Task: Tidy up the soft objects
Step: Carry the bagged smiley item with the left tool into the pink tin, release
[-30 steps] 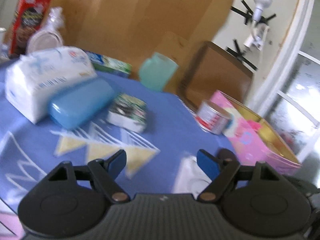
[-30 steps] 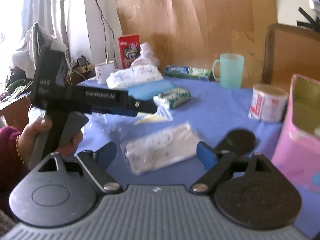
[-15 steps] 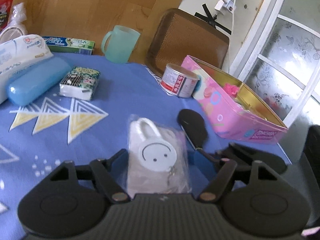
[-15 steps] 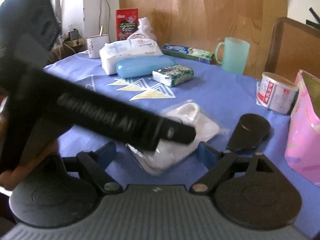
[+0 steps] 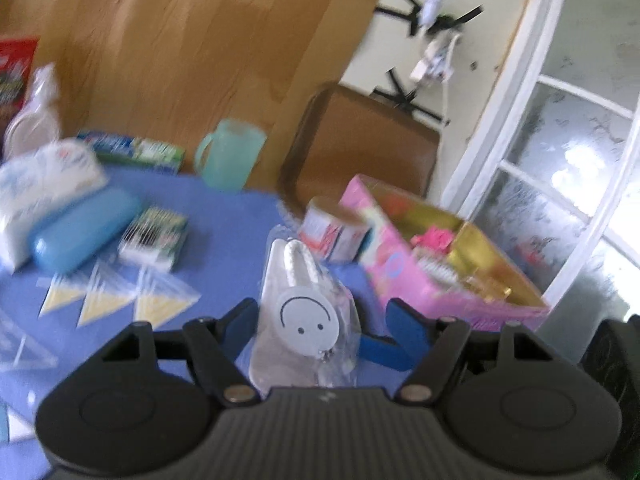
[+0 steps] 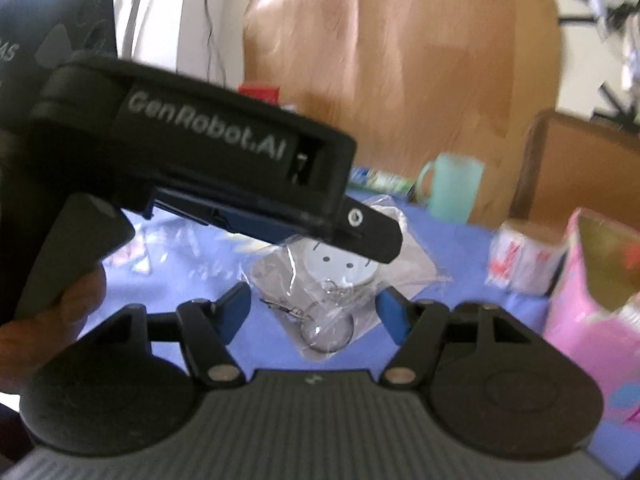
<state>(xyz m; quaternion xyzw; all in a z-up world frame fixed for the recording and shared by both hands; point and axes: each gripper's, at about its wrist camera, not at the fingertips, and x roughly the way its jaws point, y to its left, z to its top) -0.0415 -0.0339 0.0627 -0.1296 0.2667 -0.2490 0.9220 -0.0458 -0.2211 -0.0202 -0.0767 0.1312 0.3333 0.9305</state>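
A: Biggest first?
B: The surface [image 5: 224, 240], blue cloth w/ yellow triangles. At 3 o'clock in the left wrist view sits the pink box [image 5: 416, 280], lid off, gold inside, pink bits in it.
A: Next?
B: White tissue pack [image 5: 44, 184] at 9 o'clock, blue case [image 5: 80, 232] just beside it, mint mug [image 5: 232, 152] at 12 near the wall. A tin [image 5: 332, 228] touches the pink box's near end. Small green packet [image 5: 156, 236] just right of the case.
A: And the soft thing?
B: Bagged plush keychain [image 5: 304, 312], white w/ a smiley face, ears pointing to 12. It's up off the surface, between the fingers of the left hand-held gripper [image 5: 320, 320].
A: Clenched on it?
B: Looks so. Left pad presses the bag; right pad's contact is blurry. The right wrist view shows that gripper's tip over the bag [image 6: 332, 280], key ring hanging at 6.
A: Right hand-held gripper [image 6: 316, 312]?
B: Released, fingers spread wide either side of the ring, touching nothing.
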